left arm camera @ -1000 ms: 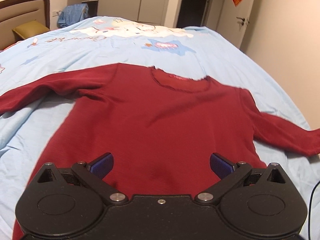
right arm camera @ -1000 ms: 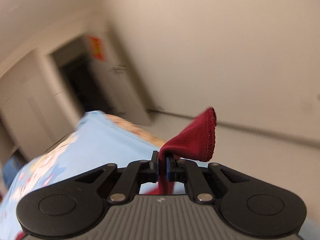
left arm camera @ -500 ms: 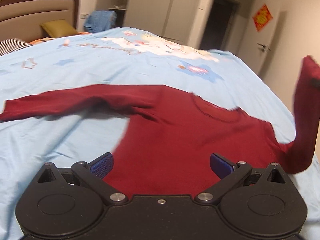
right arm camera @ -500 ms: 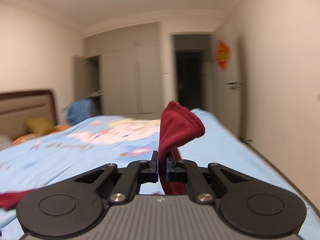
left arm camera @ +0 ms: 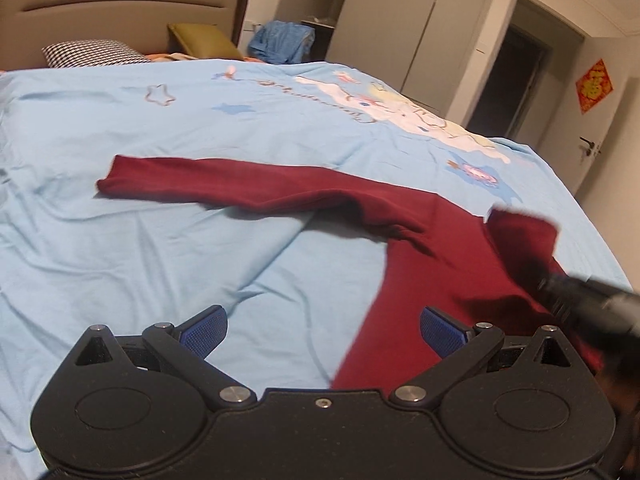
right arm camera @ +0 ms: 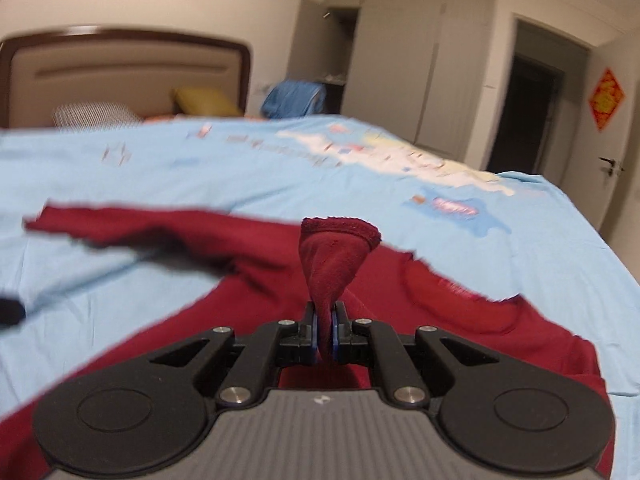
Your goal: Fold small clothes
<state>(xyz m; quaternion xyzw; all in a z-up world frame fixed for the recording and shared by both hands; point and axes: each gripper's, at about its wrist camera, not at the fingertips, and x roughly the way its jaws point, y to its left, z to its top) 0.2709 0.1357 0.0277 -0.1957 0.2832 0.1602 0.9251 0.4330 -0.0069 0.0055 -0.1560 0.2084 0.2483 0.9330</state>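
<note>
Dark red long-sleeved knit top [left arm camera: 432,240] lay face up on the light blue printed bedsheet [left arm camera: 160,260], body at centre-right of the left wrist frame, running down behind the gripper housing. One sleeve [left arm camera: 224,184] was stretched out flat toward the left of that frame, cuff at left-centre, untouched.

The other sleeve's cuff [right arm camera: 340,248] was pinched in the right gripper [right arm camera: 325,336]: jaws closed down to a narrow slit with the red fabric between the blue pads. In the right wrist view the cuff stood up over the middle of the top's body, neckline [right arm camera: 460,292] just to its right in frame. In the left wrist view the same cuff and the right gripper showed as a motion-blurred shape at the right edge, above the body.

Left gripper [left arm camera: 322,326] was spread wide, nothing between its blue pads [left arm camera: 204,326], hovering over the sheet/hem boundary at lower centre.

Status, as a judgement: early. First sleeve fold was in progress, cuff lifted across the chest but not laid down or released. Remaining: set that sleeve flat, fold the outstretched sleeve in, then fold the body up. No completed fold was visible.

Background: padded brown-framed headboard [left arm camera: 120,4] upper left, blue garment pile [left arm camera: 282,40] top centre.
</note>
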